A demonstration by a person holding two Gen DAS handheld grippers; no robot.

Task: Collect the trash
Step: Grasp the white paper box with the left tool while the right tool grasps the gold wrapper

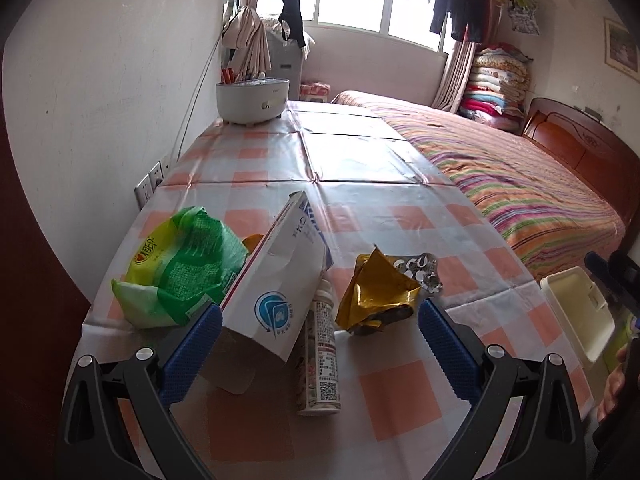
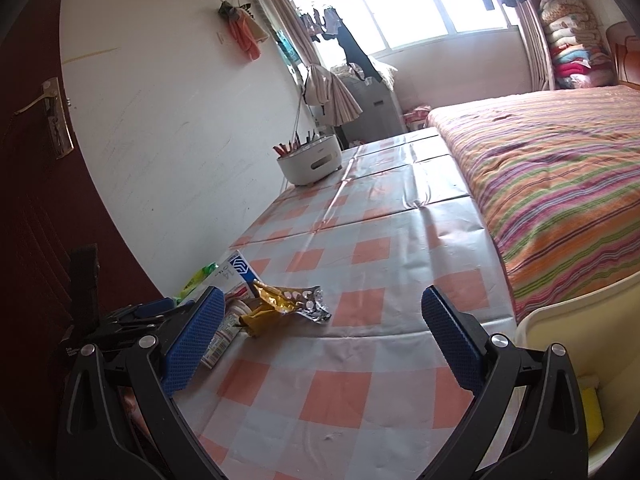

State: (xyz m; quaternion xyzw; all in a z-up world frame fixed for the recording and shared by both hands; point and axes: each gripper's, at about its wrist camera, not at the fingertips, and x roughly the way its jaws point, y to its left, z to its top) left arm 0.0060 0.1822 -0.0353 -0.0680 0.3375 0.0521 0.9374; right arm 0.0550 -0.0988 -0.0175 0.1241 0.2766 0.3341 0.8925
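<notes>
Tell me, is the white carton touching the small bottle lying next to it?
Touching. In the left wrist view the white carton leans over the bottle, its lower right edge resting on the bottle's upper part.

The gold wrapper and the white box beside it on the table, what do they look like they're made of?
The gold wrapper looks like thin metallised foil or foil-lined plastic: glossy, sharply creased, crumpled, silver where it opens. The white box looks like thin printed cardboard: matte, flat panels, clean folded edges, a blue logo printed on its side.
</notes>
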